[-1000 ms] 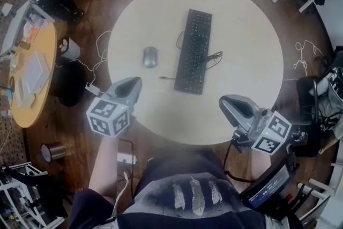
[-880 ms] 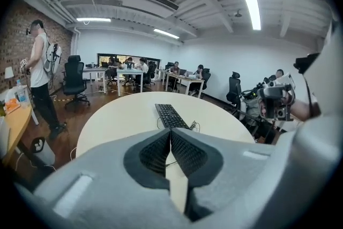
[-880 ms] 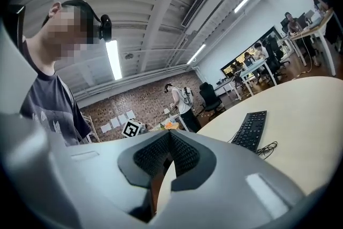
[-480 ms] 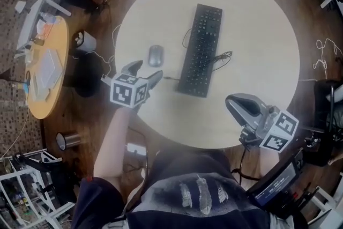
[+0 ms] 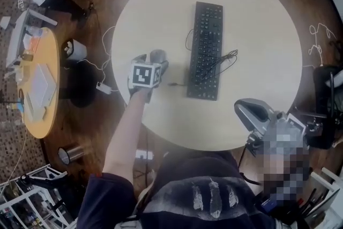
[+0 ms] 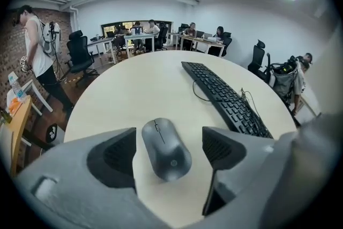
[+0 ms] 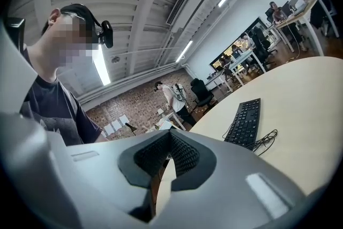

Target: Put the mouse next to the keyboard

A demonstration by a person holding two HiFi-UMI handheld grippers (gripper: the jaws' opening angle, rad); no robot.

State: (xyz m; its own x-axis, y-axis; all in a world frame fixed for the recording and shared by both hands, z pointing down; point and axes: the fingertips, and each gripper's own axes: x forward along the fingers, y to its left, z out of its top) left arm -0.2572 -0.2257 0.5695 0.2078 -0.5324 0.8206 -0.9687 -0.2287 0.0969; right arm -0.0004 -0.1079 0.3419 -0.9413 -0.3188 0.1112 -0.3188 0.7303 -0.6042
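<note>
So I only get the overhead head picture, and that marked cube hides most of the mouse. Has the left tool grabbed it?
Observer: Not yet. In the left gripper view the left tool has just been opening its jaws. The mouse lies between them, with a gap on each side.
Operator: Which way does the mouse face?
Observer: Its button end points away from the tool.
Operator: And the other tool?
Observer: The right gripper view shows the right tool shut, pads together, nothing between them.
</note>
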